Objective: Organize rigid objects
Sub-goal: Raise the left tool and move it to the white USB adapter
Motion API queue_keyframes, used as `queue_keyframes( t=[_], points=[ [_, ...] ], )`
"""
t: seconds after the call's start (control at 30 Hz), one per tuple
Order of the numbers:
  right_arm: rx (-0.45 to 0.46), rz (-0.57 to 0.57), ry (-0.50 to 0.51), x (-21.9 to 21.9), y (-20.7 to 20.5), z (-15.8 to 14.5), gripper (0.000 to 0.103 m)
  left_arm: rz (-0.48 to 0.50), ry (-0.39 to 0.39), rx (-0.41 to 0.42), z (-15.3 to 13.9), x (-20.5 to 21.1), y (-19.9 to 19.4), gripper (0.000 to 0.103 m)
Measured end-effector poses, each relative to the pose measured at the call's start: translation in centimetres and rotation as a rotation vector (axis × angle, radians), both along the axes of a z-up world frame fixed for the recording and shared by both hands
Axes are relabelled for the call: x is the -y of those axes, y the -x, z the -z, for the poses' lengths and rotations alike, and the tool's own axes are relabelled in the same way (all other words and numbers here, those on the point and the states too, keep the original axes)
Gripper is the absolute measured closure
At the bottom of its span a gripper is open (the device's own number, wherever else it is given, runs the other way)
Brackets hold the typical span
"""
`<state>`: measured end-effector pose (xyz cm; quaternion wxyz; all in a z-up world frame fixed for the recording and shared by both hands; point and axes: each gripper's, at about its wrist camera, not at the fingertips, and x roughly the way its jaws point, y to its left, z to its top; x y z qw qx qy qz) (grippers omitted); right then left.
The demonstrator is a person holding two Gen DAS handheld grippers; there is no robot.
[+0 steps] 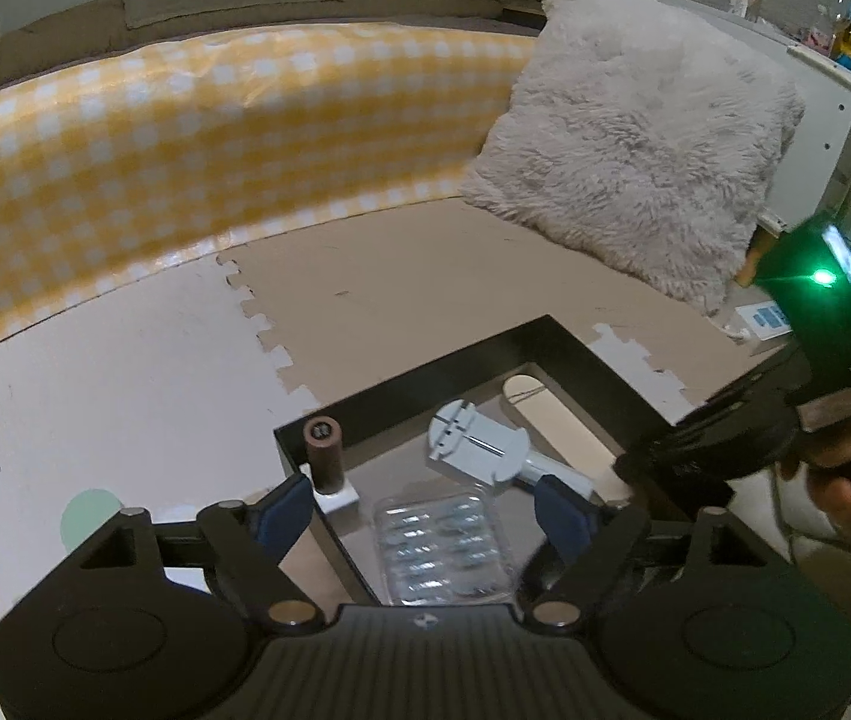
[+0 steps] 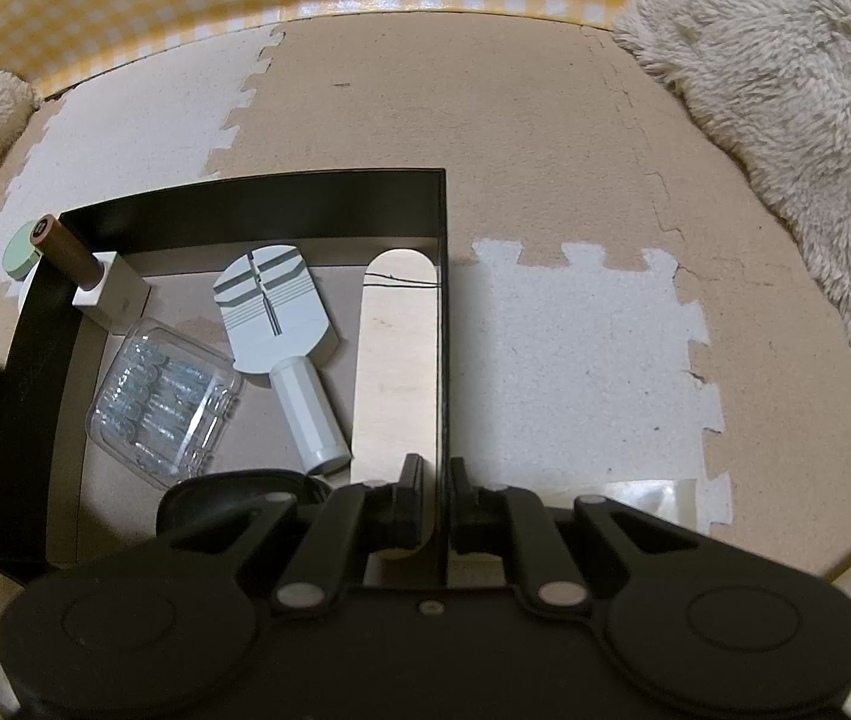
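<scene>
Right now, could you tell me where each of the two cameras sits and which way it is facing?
Left wrist: on the left gripper, above the black box's near-left corner, facing the yellow checked cover; its open blue-padded fingers, the right gripper's body and a hand show.
Right wrist: on the right gripper, looking steeply down the box's right wall, which its fingers grip.
Shared: box, grey tool, clear case, brown cylinder, fluffy cushion.

Right gripper [image 2: 432, 498] clamped on the black tray's right wall [image 2: 441, 324]; pale tool [image 2: 281, 330], clear case [image 2: 164, 399] inside.
</scene>
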<state>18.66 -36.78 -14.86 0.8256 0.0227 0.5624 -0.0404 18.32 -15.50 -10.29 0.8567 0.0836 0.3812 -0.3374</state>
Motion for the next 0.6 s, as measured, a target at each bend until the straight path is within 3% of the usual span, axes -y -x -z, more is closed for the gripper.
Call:
queue_keyframes(
  t=[0.6],
  points=[
    [0.001,0.003,-0.006,0.0,0.0,0.0,0.094,-0.007,0.003,0.000,-1.8,-0.1,3.9,0.000]
  ],
)
